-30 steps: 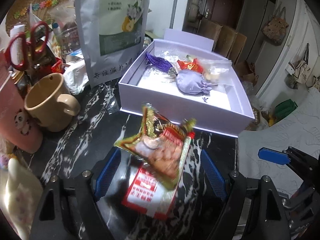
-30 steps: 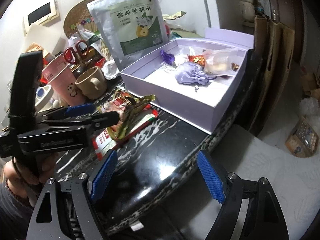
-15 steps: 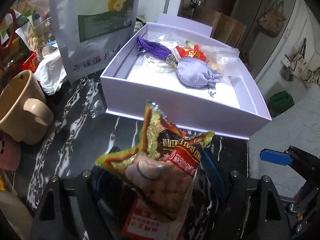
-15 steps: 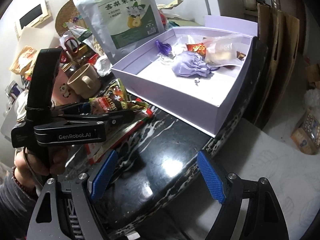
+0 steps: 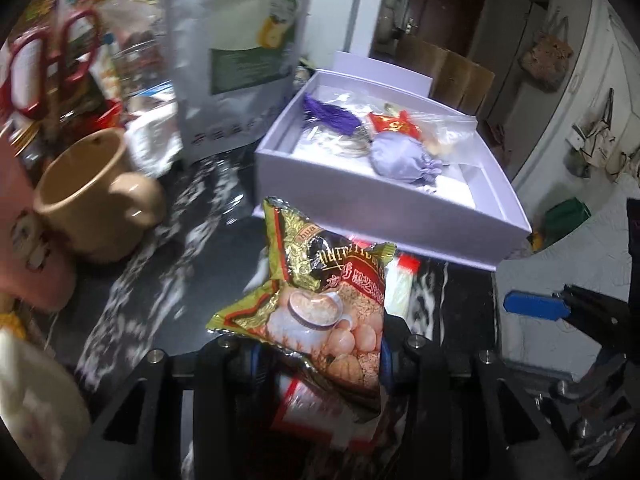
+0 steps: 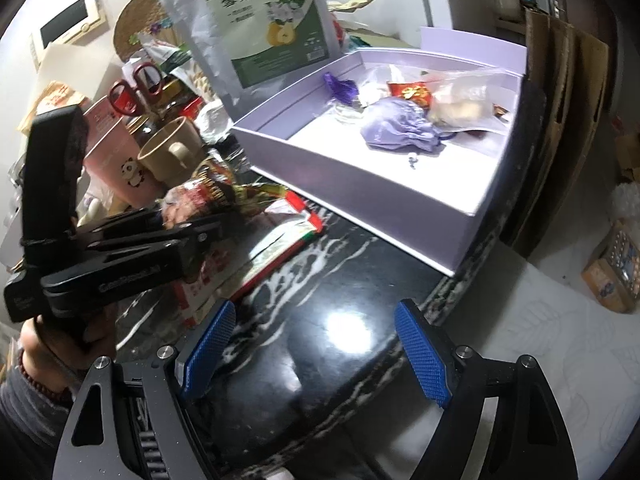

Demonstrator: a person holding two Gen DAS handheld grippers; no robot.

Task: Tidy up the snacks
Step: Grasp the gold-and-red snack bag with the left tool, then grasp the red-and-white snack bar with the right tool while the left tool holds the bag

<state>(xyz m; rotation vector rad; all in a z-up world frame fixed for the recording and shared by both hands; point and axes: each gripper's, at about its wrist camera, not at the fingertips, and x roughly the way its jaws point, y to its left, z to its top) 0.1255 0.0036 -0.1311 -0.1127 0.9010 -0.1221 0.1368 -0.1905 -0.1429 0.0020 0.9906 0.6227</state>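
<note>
A gold-and-red snack packet point(image 5: 328, 312) stands upright between the jaws of my left gripper point(image 5: 316, 354), which are closing and press on its lower end. In the right wrist view the same packet point(image 6: 208, 192) sticks out past the left gripper point(image 6: 200, 232), which a hand holds. Beneath it a flat red-and-white packet point(image 5: 312, 404) lies on the black marble counter. Just beyond is an open lavender box point(image 5: 360, 208) holding a purple pouch point(image 5: 400, 156), a red packet point(image 5: 394, 124), a purple tassel and a clear bag. My right gripper point(image 6: 316, 344) hangs open over bare counter, with nothing between its blue pads.
A beige mug point(image 5: 92, 196) and a pink panda cup point(image 6: 120, 168) stand left of the snack. A tall silver pouch point(image 5: 240, 52) stands behind them, beside red-handled scissors point(image 5: 48, 60) in clutter. The counter's edge point(image 6: 472, 280) runs close on the right, with pale flooring below.
The left jaws have closed from wide open onto the snack packet. The left view has drawn back slightly from the box. The right gripper stays open, almost still.
</note>
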